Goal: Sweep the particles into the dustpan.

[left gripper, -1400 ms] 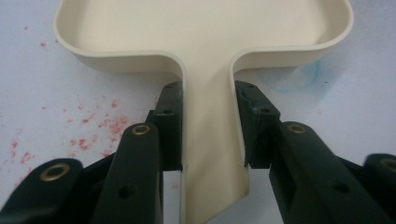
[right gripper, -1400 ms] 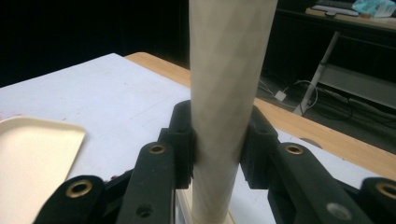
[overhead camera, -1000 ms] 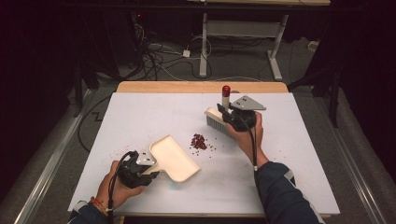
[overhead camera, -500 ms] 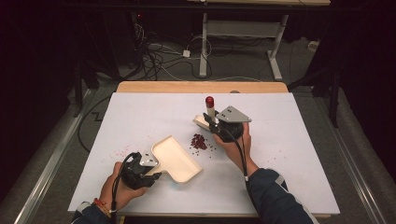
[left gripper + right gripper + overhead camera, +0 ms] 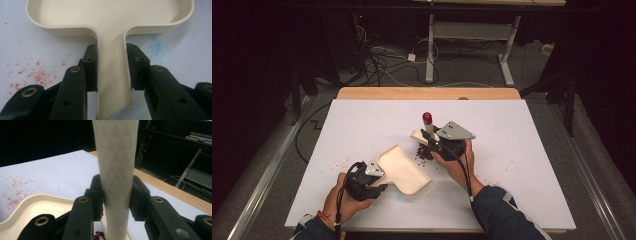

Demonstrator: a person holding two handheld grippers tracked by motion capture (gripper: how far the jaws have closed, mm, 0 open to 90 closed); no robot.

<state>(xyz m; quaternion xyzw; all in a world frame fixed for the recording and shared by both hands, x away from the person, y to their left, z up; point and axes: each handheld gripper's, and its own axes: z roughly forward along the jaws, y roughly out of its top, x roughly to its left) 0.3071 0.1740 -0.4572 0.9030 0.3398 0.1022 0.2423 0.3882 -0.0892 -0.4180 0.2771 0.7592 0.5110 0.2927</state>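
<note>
Risk: brush, clamped upright by its handle in the right gripper, flicks beans past the dustpan lip, since left gripper, tight on the pan handle, holds it just beside the pile; right gripper view shows beans at the brush foot.

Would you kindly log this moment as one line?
left gripper: shut on dustpan handle | right gripper: shut on brush handle | red beans: beside dustpan

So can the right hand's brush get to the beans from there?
Probably yes. The brush in the right gripper stands right beside the beans, with nothing between them; the dustpan waits on the other side.
</note>
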